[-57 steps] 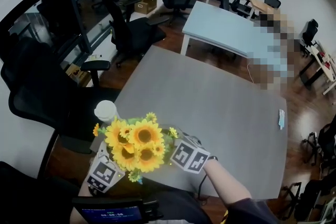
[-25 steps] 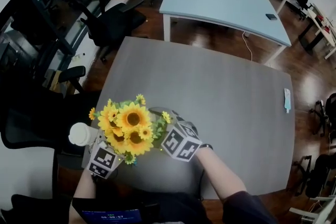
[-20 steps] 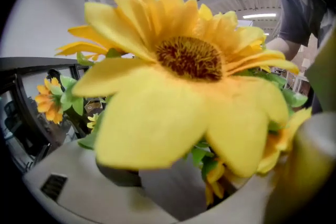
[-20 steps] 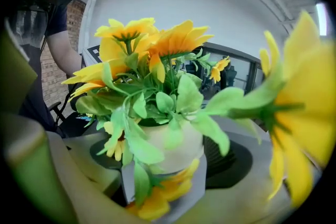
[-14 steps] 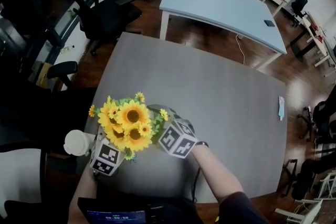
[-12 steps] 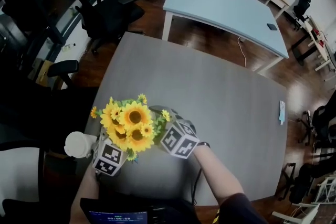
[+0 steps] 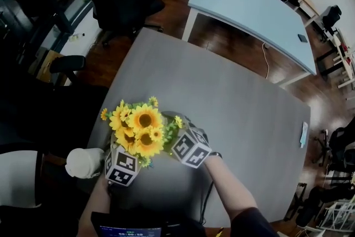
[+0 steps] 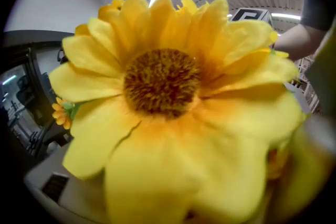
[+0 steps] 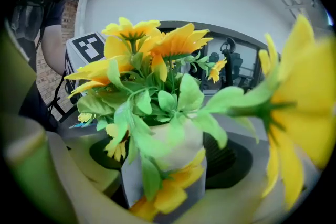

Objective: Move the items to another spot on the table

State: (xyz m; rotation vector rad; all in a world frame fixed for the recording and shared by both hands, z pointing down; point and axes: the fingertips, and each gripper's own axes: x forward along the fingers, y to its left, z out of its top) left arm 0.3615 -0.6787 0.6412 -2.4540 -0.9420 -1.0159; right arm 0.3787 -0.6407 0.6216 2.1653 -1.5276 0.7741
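A sunflower bouquet (image 7: 141, 129) in a pale vase (image 9: 173, 155) stands near the front left of the grey table (image 7: 233, 114). My right gripper (image 7: 177, 137) reaches in from the right; its jaws sit against both sides of the vase's base (image 9: 165, 186), shut on it. My left gripper (image 7: 132, 154) comes in from the front left, its jaws hidden under the blooms. One big sunflower (image 8: 163, 81) fills the left gripper view, so its jaws do not show. The left gripper's marker cube (image 9: 86, 47) appears behind the flowers.
A white lidded cup (image 7: 83, 162) stands at the table's front left corner, just left of my left gripper. A small pale item (image 7: 303, 133) lies at the table's right edge. Beyond are a light blue table (image 7: 249, 8) and black office chairs (image 7: 125, 3).
The bouquet and both grippers have shifted away from the cup, farther in along the table. The cup, once beyond the flowers, now lies nearer me than they do.
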